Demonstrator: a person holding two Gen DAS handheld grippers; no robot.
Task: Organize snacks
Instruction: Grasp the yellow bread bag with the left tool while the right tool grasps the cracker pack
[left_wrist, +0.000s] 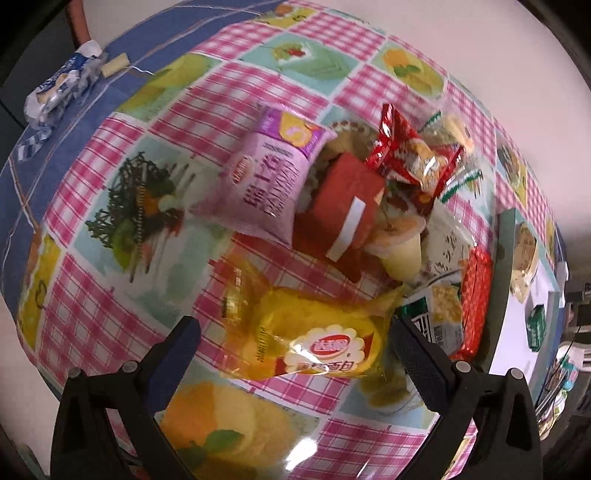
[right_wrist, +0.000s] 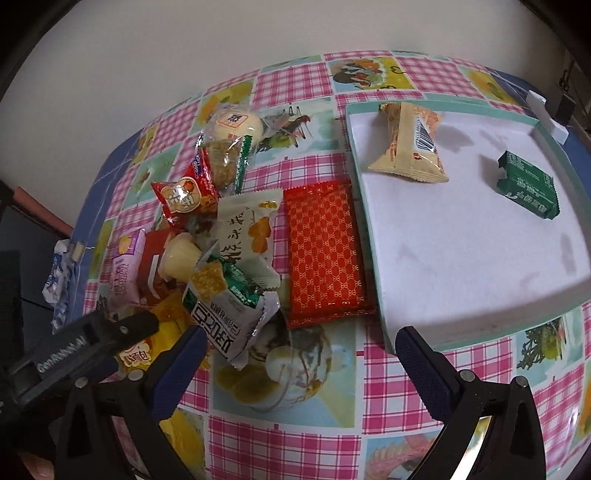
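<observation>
While the left gripper (left_wrist: 295, 343) hangs spread around the yellow bread packet (left_wrist: 314, 339) at the pile's (right_wrist: 221, 229) near edge, its slick wrapper could slip or drag neighbours. The right gripper (right_wrist: 301, 354) waits spread and empty beside the tray (right_wrist: 373, 258).

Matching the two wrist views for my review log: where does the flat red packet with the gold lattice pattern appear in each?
Left wrist view: the flat red packet with the gold lattice pattern shows as a narrow strip at right, against the shallow white tray's rim.
Right wrist view: the packet lies near centre, flat, alongside the tray's left rim.
Shared landmark: the pale yellow jelly cup in the snack pile.
</observation>
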